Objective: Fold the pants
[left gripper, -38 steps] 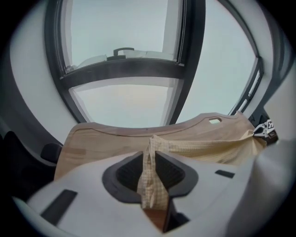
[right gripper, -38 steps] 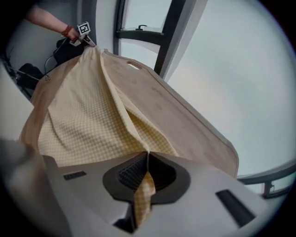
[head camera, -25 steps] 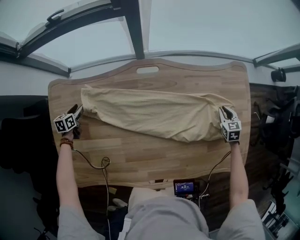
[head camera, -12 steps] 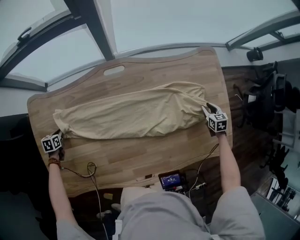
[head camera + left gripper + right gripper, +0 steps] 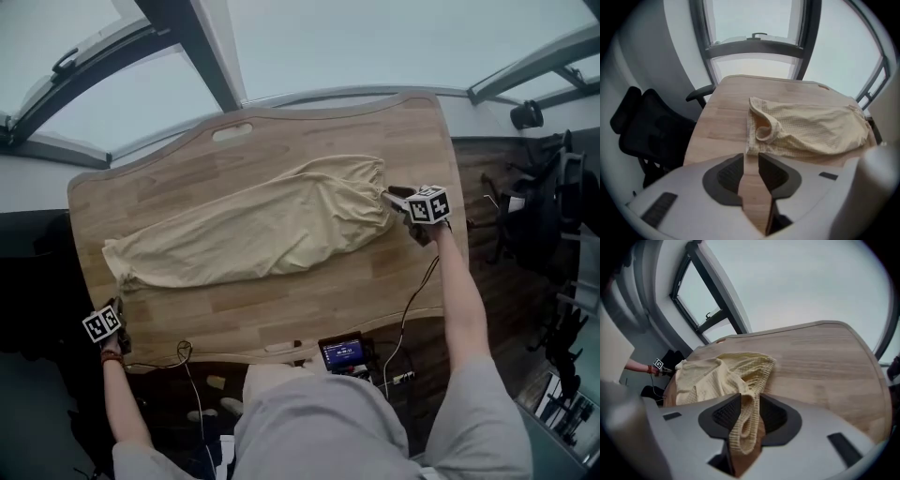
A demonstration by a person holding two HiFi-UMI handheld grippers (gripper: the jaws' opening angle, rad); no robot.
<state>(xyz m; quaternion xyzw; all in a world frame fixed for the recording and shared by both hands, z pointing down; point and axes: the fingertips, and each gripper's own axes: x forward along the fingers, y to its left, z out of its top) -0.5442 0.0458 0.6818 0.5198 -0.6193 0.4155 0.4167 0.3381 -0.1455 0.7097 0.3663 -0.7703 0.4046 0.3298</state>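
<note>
Pale yellow pants (image 5: 253, 230) lie stretched slantwise across the wooden table (image 5: 281, 309), left end nearer me. My left gripper (image 5: 119, 300) is by the table's front left corner, just short of that end. Its jaws are opening, and the left gripper view shows only bare wood in the left gripper (image 5: 751, 157), with the pants (image 5: 811, 133) lying ahead. My right gripper (image 5: 386, 197) is at the pants' far right end. The right gripper view has a ribbed fold of the pants (image 5: 708, 376) standing up inside the right gripper (image 5: 750, 397), whose jaws are closing on it.
A black office chair (image 5: 651, 131) stands off the table's left side. A small screen device (image 5: 342, 353) with cables sits at the front edge near my body. Dark equipment (image 5: 553, 216) is beyond the right edge. Window frames run behind the table.
My left gripper has come off the pants' left end and drawn back toward the front left corner. The pants now lie slanted. My right gripper stays at the right end.
</note>
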